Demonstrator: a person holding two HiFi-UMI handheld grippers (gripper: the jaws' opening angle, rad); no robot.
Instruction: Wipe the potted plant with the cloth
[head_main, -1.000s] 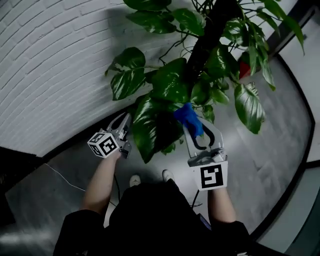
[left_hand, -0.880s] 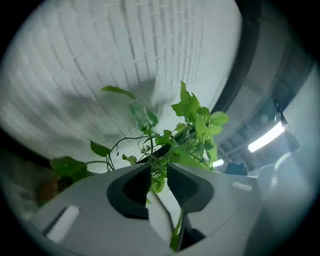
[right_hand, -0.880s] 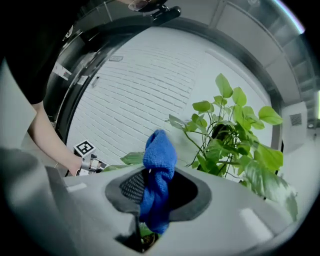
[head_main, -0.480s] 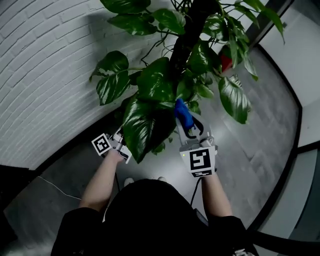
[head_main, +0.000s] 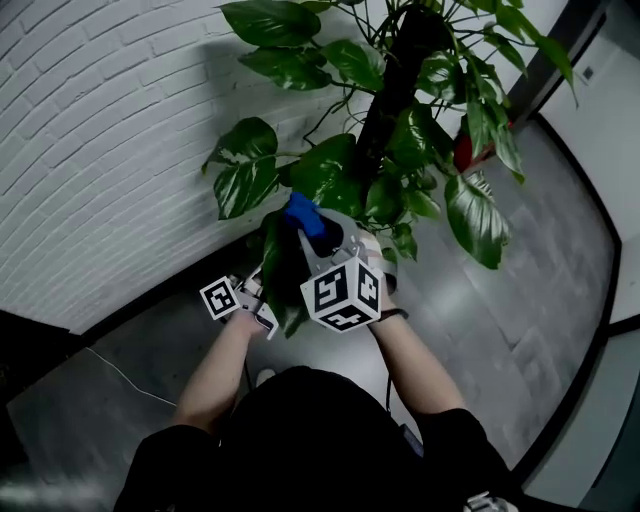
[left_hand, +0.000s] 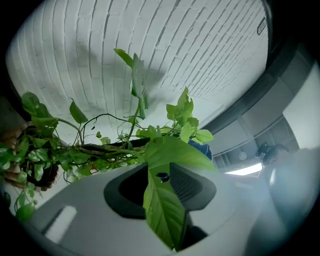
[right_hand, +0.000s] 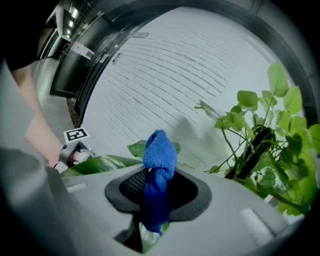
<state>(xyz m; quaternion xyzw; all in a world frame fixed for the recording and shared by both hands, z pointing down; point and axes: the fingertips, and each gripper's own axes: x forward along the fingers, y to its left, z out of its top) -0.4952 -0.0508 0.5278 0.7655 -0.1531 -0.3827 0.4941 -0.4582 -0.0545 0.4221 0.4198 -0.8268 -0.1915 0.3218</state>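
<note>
Blue knitted cloth (right_hand: 160, 150) (bunched upright) pinched in right gripper (right_hand: 159, 189), left gripper (left_hand: 161, 184) jaws just opening, leaf (left_hand: 172, 152) between them

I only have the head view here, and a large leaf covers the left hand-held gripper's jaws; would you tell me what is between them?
Observer: In the left gripper view, a leaf runs edgewise between the jaws of the left hand-held gripper. The jaws have just been opening, and a dark gap shows beside the leaf.
Operator: Thank you. The marker cube hides the right jaws from me; is the cloth really clamped there?
Observer: Yes. The right gripper view shows the right hand-held gripper shut on the blue cloth, with one end of it standing up above the jaws.
</note>
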